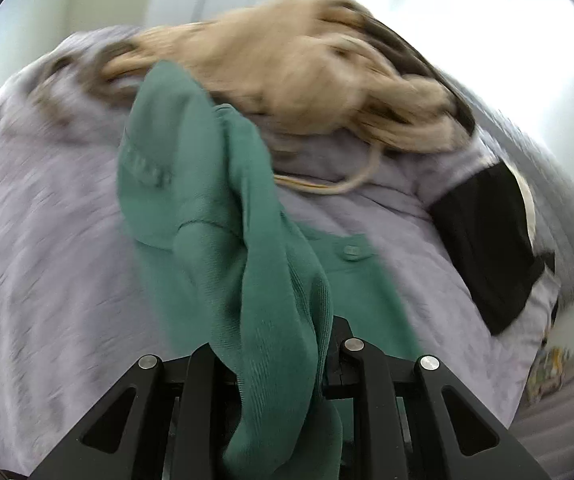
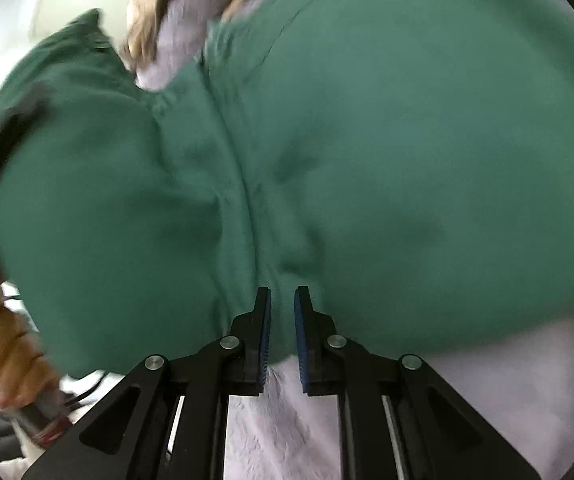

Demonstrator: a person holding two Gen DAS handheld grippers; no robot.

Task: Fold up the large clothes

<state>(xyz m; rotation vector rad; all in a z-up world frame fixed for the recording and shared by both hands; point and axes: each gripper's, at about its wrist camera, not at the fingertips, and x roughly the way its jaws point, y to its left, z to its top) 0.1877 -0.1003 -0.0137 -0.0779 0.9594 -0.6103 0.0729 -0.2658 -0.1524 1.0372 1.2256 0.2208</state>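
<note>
Hanging from the left gripper (image 1: 283,364), a bunched fold of the green garment (image 1: 223,216) rises between the fingers and drapes forward over the lavender bedspread (image 1: 47,240); the jaws are closed on that fold, with cloth spilling out on both sides. The knit looks soft, limp and of moderate weight: it sags into ropes when lifted, so my judgement is that it will not hold any shape and is best taken at a hem, seam or shoulder rather than mid-panel. Behind it lies a tan garment (image 1: 295,76) in a heap with a trailing cord, and to the right a black folded item (image 1: 483,248) rests near the bed edge. In the right wrist view the person's left hand (image 2: 3,340) grips its tool handle at the far left, low and tilted. The green cloth fills most of that view, spread over the bed with a vertical seam running down toward the right gripper (image 2: 283,300). Its blue-padded fingers stand a little apart, tips at the garment's near edge; whether cloth sits between them I cannot tell. This gripper points down at the bed.
</note>
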